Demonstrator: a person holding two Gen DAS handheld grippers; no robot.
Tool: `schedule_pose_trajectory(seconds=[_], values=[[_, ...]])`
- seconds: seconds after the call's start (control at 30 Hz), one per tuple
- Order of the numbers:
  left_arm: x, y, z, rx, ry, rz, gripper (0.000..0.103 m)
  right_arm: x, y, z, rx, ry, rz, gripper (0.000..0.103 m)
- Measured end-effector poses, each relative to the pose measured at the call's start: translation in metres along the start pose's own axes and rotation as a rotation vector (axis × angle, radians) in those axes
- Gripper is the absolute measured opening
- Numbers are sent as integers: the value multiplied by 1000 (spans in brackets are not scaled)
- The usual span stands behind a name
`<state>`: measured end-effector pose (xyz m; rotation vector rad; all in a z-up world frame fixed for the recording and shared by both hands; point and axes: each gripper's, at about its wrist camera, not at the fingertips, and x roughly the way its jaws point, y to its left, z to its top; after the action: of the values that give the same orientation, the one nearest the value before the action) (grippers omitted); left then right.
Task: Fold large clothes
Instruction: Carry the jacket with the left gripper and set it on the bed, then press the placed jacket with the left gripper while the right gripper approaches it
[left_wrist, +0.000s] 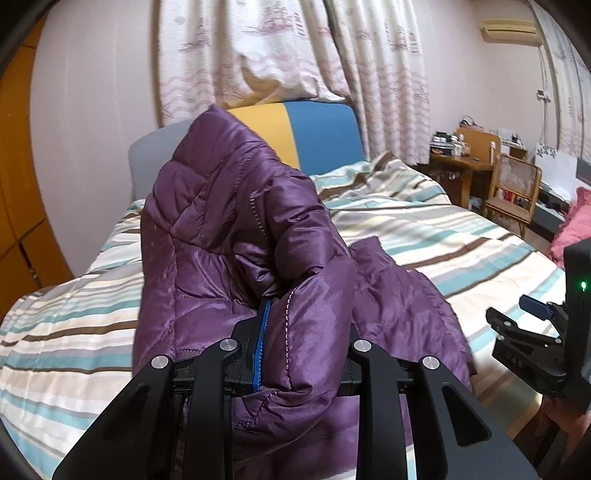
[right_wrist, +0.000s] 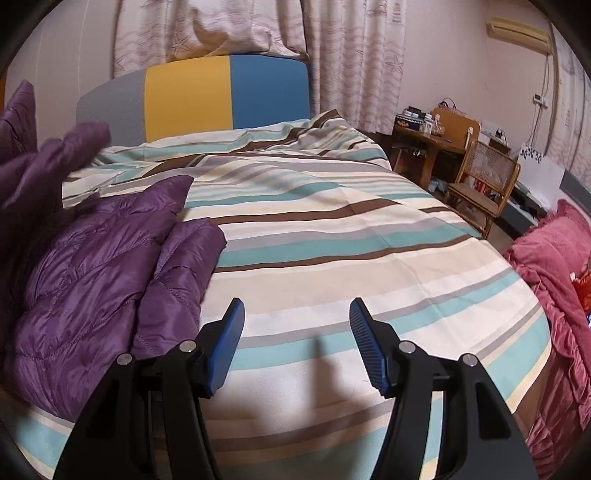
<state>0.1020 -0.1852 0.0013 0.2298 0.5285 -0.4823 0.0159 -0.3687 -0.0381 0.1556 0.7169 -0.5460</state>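
Left gripper (left_wrist: 295, 354) pinches the purple quilted puffer jacket (left_wrist: 236, 221) above the striped bedspread (left_wrist: 424, 236); right gripper (right_wrist: 295, 343) spread, empty; no legible writing.

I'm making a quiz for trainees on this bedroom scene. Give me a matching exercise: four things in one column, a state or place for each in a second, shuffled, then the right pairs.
Things:
1. left tongs
2. right tongs
3. jacket
4. chair

States or places:
A. open, nothing between them, above the bedspread
B. purple, quilted, partly lifted off the bed
C. wooden, standing beside the bed by a desk
D. shut on purple fabric

Pairs: 1-D, 2-A, 3-B, 4-C
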Motion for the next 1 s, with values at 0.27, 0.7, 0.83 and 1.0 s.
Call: schedule_pose_trajectory(seconds=[0.27,0.7,0.83,1.0], values=[[9,-34,-12,95,45,-74,25,0,-4,0,26,8,-3,59],[26,-57,-42,104,116,-280,60,2,-11,-1,57,28,-11,59],[12,-38,-32,3,104,-386,72,0,-7,-1,49,25,-8,59],[-21,-9,-16,-105,33,-490,82,-3,-1,-1,35,18,3,59]])
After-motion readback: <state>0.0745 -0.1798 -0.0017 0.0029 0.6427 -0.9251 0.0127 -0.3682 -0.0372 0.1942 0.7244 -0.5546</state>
